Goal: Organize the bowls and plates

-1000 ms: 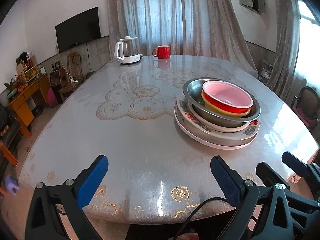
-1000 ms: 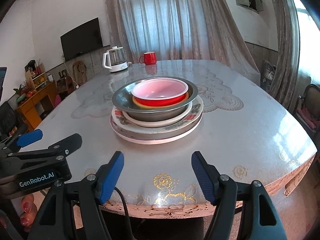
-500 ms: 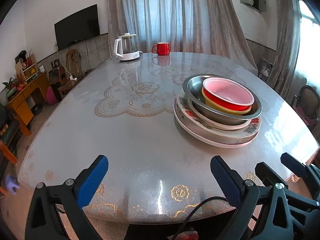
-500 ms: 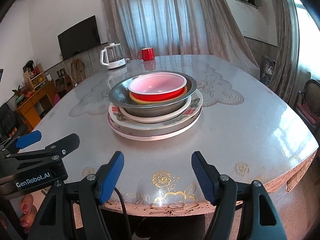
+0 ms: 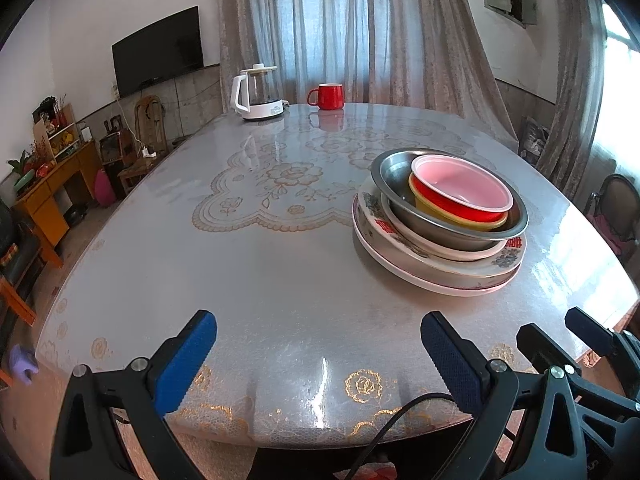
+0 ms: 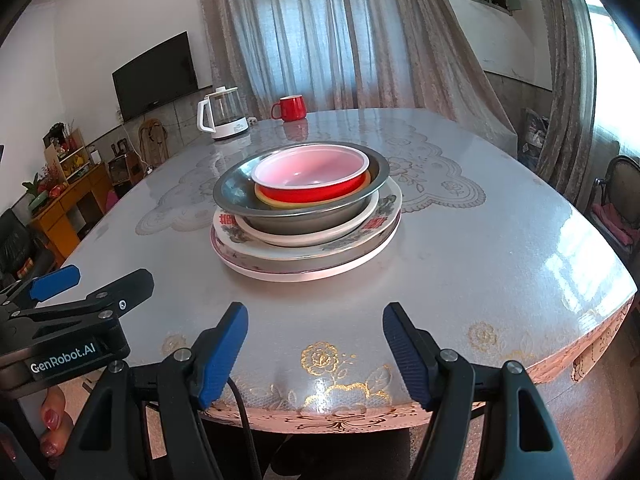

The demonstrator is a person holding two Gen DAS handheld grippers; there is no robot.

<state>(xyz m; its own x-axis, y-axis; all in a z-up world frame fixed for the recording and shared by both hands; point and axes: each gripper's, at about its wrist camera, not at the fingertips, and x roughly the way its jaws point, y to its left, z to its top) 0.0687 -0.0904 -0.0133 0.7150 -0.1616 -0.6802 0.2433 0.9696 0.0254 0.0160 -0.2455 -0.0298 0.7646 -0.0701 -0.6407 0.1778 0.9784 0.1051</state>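
Claws first: the left claw point(image 5: 318, 360) and right claw point(image 6: 316, 350) both gape wide and empty over the near desk point(image 6: 500, 264) edge. Ahead, well apart from them, sits the stack point(image 6: 306, 216): red bowl point(image 6: 312, 176) in a steel bowl point(image 6: 236, 196) on plates point(image 6: 304, 264). Lifting the steel rim could tip the nested bowls out; glossy plates may slip from the pads.

Bright daylight enters through the curtained window point(image 5: 340, 28) at twelve o'clock and blows out at three o'clock. Glare streaks the glossy table point(image 6: 568, 264). Fisheye bending, dark corners; focus sharp.
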